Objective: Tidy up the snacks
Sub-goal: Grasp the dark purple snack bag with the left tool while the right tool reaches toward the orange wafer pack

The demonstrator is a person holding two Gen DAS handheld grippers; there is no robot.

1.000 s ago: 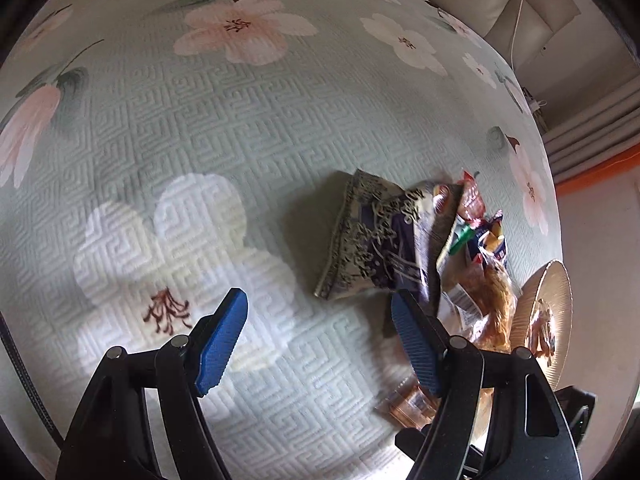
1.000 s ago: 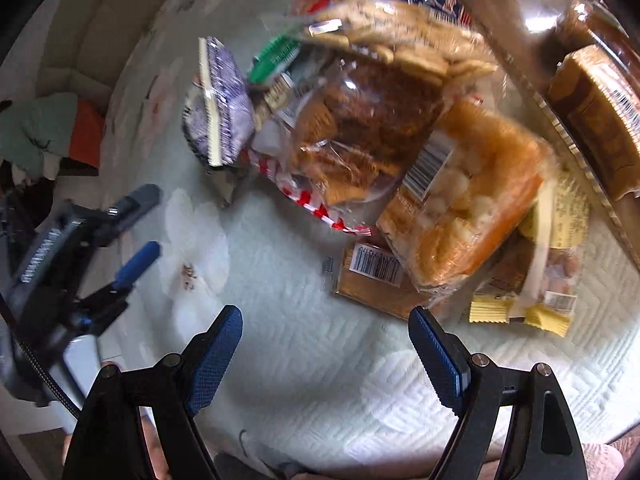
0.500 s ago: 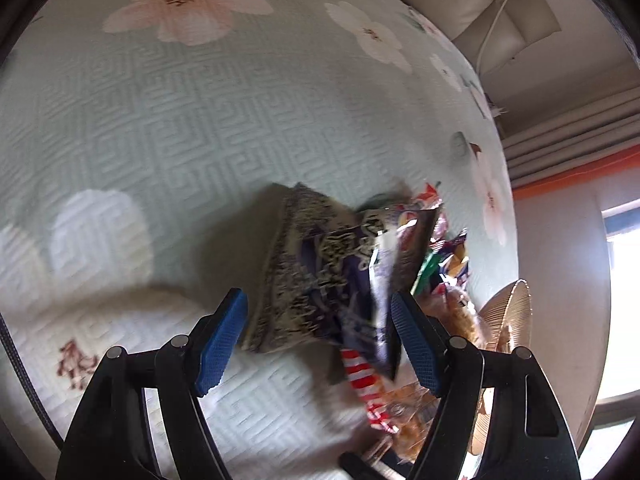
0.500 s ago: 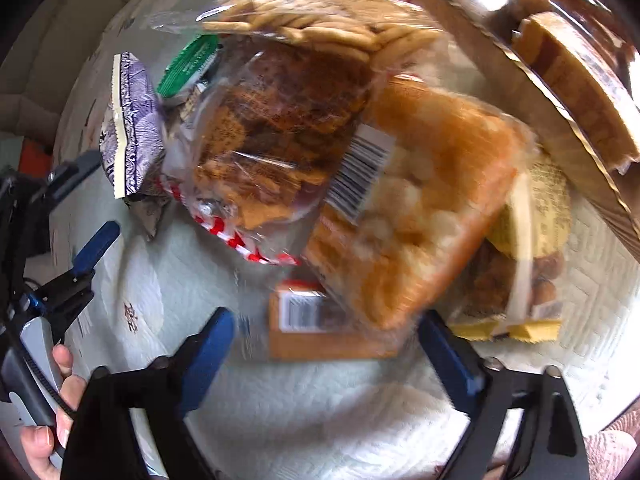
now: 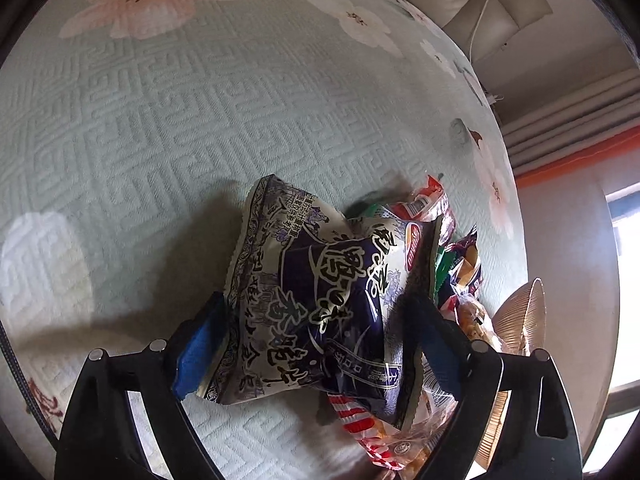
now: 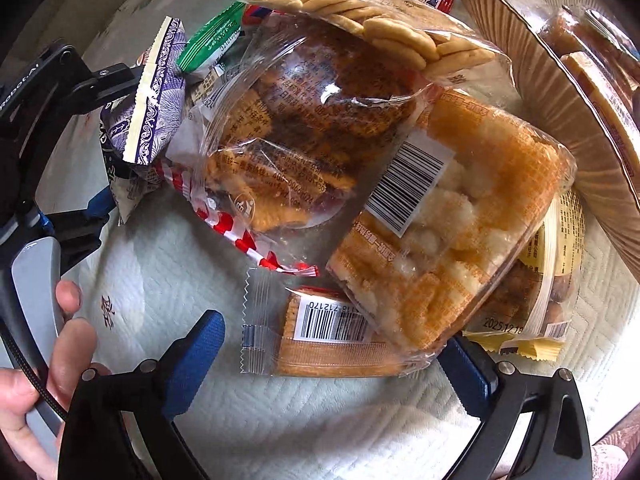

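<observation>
Step in hand, as I read it: both sides lining up picks from the snack pile on the bedspread (image 5: 200, 112).

Left hand-held gripper (image 5: 320, 344): jaws opening, purple bag (image 5: 320, 292) sits between them. The left pad is at the bag's edge, the right pad is hidden behind its far side, and I see no squeeze yet. The bag leans on the rest of the pile, with its near end over a red-striped wrapper (image 5: 352, 420).

Right hand-held gripper (image 6: 340, 364): jaws wide and just beginning to close, nothing held. A flat cracker pack (image 6: 320, 340) lies between the pads, partly under the big orange bag (image 6: 452, 232). A ribbed tray (image 6: 560, 92), likely the destination, stands beside the pile at upper right with packs already in it.

Next move, my call: the left closes across the purple bag's width and lifts it clear of the striped wrapper. The right needs to drop lower and pinch the flat pack without catching the orange bag's corner.

Readable text:
- barcode digits "712170" on the cracker pack
- "2025.12.18" date on the yellow-edged pack (image 6: 532, 312)
- purple bag has large CJK calligraphy and a small red oval logo, neither legible
- orange and clear bags carry printed CJK text, too small to read
- other gripper's body shows "Robot.AI", partly cut off
</observation>
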